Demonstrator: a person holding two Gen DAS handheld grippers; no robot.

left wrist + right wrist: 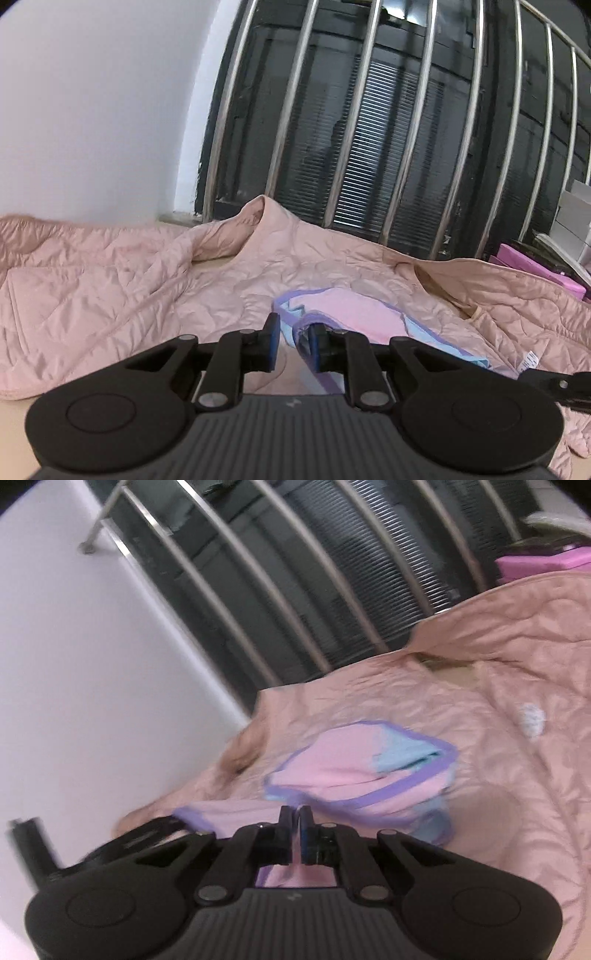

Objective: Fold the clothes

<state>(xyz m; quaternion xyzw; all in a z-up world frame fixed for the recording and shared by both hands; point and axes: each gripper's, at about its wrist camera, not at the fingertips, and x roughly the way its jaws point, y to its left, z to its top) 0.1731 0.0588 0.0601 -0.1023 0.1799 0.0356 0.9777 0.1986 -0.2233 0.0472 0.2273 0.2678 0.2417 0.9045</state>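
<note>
A small pink and light-blue garment with purple trim [354,314] lies on a spread pink quilted jacket [110,280]. My left gripper [291,338] is open, its jaws apart over the garment's near purple edge, which passes between the fingers. In the right wrist view the same garment [351,764] lies on the jacket [517,657]. My right gripper [295,819] is shut on the garment's near edge; fabric shows between the closed pads. The right view is blurred.
A white wall [92,110] and a dark window with metal bars [369,110] stand behind the surface. A magenta box [535,269] and white boxes [576,210] sit at the far right. The other gripper's black part [557,384] shows at the right edge.
</note>
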